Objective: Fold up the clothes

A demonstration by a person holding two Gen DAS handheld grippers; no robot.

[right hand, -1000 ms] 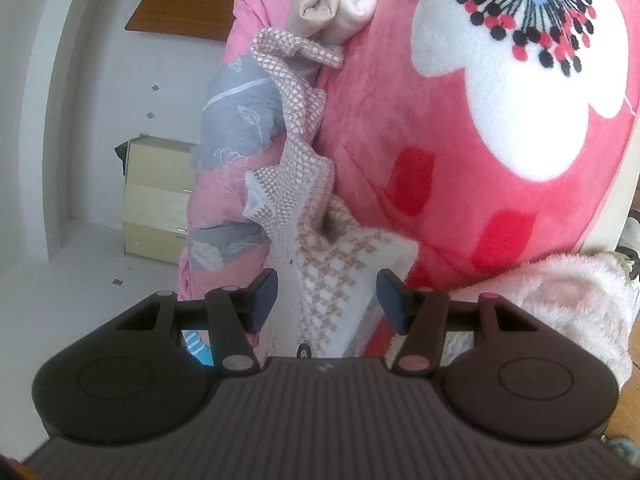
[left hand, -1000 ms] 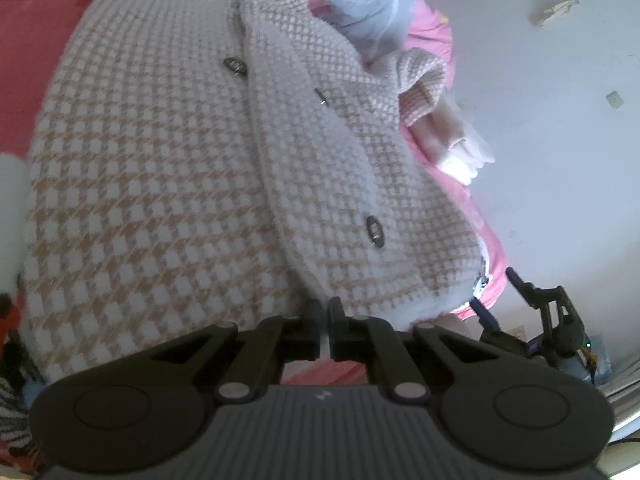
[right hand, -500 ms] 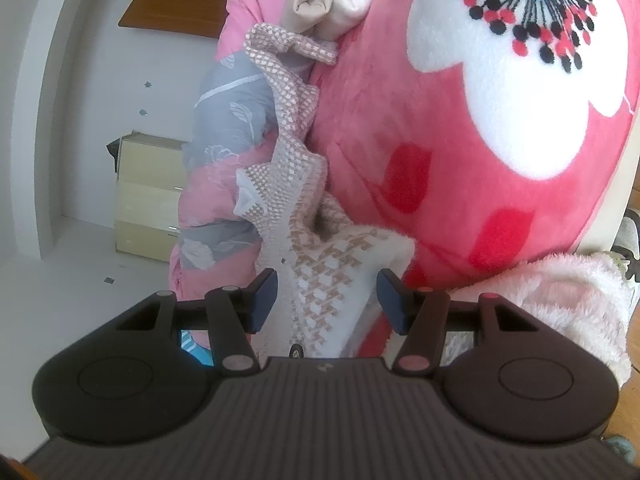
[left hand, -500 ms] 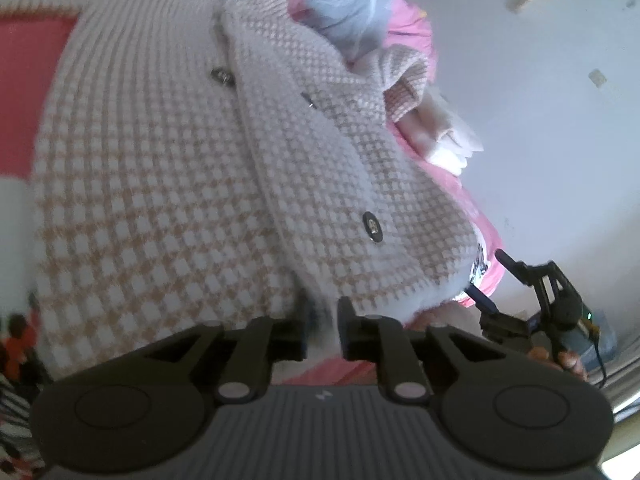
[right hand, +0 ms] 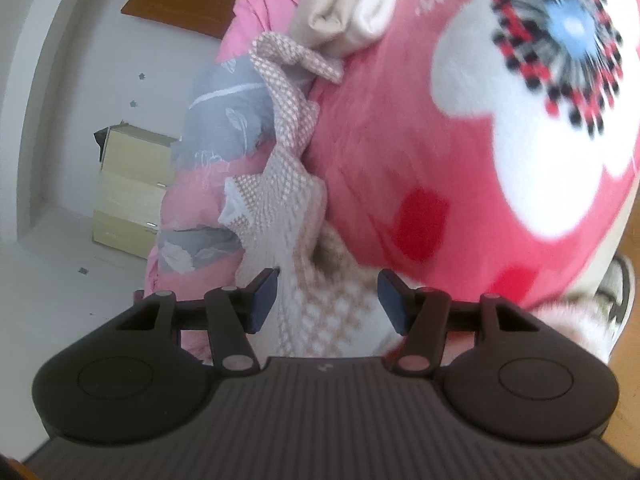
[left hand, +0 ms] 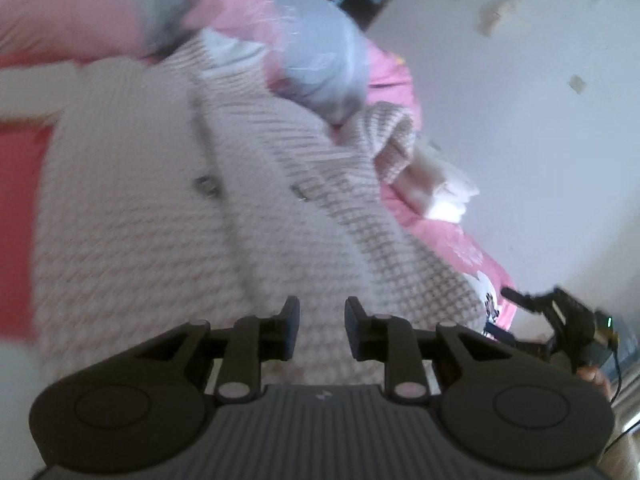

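Both tools, left (left hand: 322,328) and right (right hand: 326,300), gape apart over the checked cardigan (left hand: 160,240)

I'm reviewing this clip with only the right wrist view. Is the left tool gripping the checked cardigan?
Observer: No. The left tool is open, with its fingers apart over the checked cardigan, clamping nothing.
Operator: Any fastenings showing on it?
Observer: Two dark buttons, blurred, near the overlapping front edge.
Operator: Does that view catch the right tool?
Observer: Yes. The right tool is at the far right edge, past the cardigan, with a hand behind it.
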